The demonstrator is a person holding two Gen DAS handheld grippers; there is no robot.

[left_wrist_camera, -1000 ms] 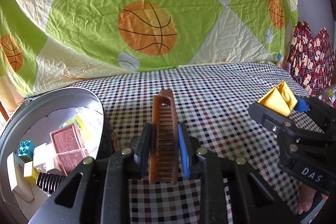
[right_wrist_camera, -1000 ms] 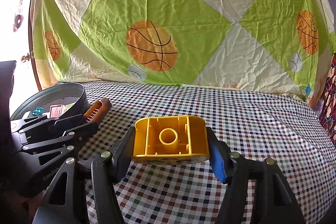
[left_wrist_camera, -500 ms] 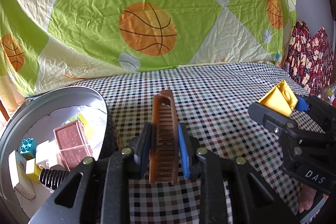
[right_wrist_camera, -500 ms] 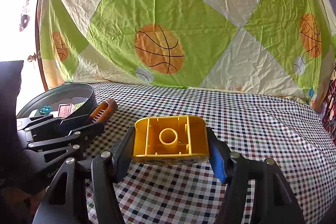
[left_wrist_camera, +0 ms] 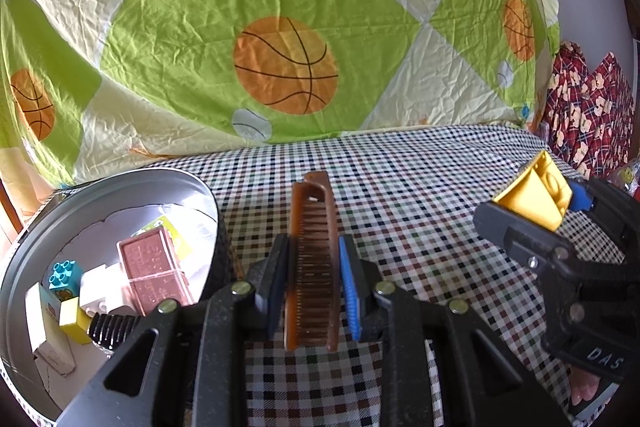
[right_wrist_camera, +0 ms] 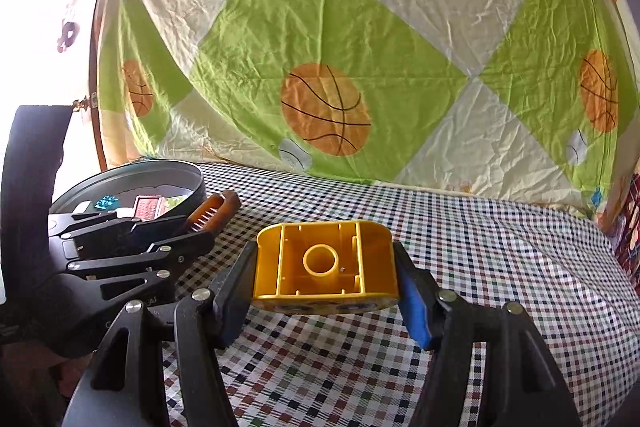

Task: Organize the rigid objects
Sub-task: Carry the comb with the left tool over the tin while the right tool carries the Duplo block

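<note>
Left wrist view: the left gripper (left_wrist_camera: 311, 281) is clamped narrowly on a brown comb (left_wrist_camera: 311, 255), pads pressed against both long edges, the comb held above the checked cloth (left_wrist_camera: 400, 207) just right of the round metal tin (left_wrist_camera: 120, 179) holding small blocks. Right wrist view: the right gripper (right_wrist_camera: 326, 285) is spread wide yet clenched on a yellow toy block (right_wrist_camera: 324, 263), hollow underside facing the camera, clear of the cloth.

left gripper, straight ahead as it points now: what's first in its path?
Looks free at first: the left gripper, shut on the brown comb, points over bare checkered cloth. The basketball sheet behind comes first, probably. The round tin sits off left.
</note>
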